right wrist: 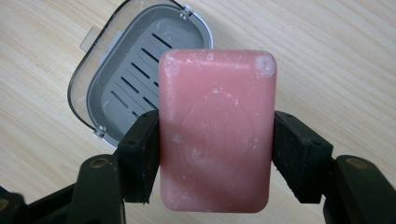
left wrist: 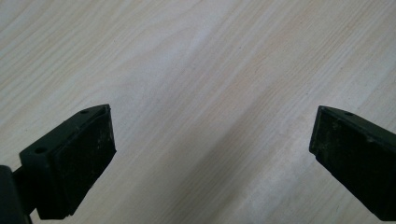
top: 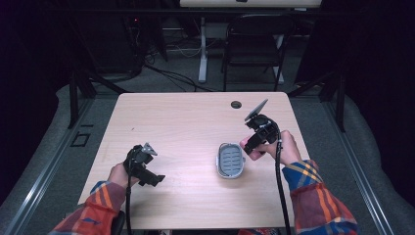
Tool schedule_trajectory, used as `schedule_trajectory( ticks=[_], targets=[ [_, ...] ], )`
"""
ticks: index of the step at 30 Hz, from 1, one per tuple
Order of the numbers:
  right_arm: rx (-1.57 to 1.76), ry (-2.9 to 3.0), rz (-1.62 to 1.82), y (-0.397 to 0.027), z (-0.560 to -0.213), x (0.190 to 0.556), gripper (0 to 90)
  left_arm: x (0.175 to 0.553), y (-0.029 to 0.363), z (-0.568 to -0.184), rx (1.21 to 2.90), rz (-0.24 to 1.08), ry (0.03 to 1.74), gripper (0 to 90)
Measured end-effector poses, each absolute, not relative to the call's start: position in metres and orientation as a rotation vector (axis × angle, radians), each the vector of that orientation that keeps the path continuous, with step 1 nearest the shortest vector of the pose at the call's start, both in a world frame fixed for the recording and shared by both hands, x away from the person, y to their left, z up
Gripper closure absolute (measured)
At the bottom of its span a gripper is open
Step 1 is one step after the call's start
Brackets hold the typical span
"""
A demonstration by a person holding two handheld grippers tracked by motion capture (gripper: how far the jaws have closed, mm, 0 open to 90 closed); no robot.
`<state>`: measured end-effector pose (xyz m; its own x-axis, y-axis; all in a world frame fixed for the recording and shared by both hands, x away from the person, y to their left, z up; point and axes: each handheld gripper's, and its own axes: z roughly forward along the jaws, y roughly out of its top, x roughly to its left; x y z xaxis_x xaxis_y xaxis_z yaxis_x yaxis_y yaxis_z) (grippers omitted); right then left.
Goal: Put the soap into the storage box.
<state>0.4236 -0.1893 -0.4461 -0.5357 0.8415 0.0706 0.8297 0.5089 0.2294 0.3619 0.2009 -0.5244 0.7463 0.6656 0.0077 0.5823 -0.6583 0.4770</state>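
I am holding a pink bar of soap point(right wrist: 215, 130) in my right gripper point(right wrist: 215, 154), its two black pads pinching the bar by its long sides. The bar is standing up between my fingers point(right wrist: 142, 154), its far end reaching well past their tips. Beyond those tips, and off to one side of the bar, a grey soap dish point(right wrist: 135, 74) is lying on the wooden table point(right wrist: 327, 56), its slotted floor showing and a clear rim running round it. In the high view I am keeping this gripper point(top: 250, 145) just beside the dish point(top: 230, 160), at its right edge, with the soap point(top: 243, 144) lifted clear of the tabletop.

My left gripper point(left wrist: 212, 154) is resting with its fingers point(left wrist: 74, 161) spread wide, only bare wood grain lying between them. In the high view it point(top: 155, 179) is sitting well apart from the dish, on the table's point(top: 186, 122) near left part.
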Motion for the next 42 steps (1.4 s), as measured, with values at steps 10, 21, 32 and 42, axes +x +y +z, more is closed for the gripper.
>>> schedule_trajectory(
  ticks=[10,21,32,42],
  targets=[
    [1.468,2.712,0.332,-0.177,-0.451,0.43,37.2,0.362,0.201,-0.524,2.495,0.257,0.943,0.2],
    [1.449,2.741,0.275,-0.16,-0.46,0.435,37.2,0.362,0.201,-0.524,2.497,0.256,0.94,0.2],
    [1.452,2.753,0.203,-0.142,-0.472,0.44,37.2,0.362,0.201,-0.524,2.499,0.253,0.936,0.2],
    [1.453,2.739,0.119,-0.124,-0.483,0.443,37.1,0.362,0.201,-0.524,2.498,0.264,0.934,0.2]
  ],
)
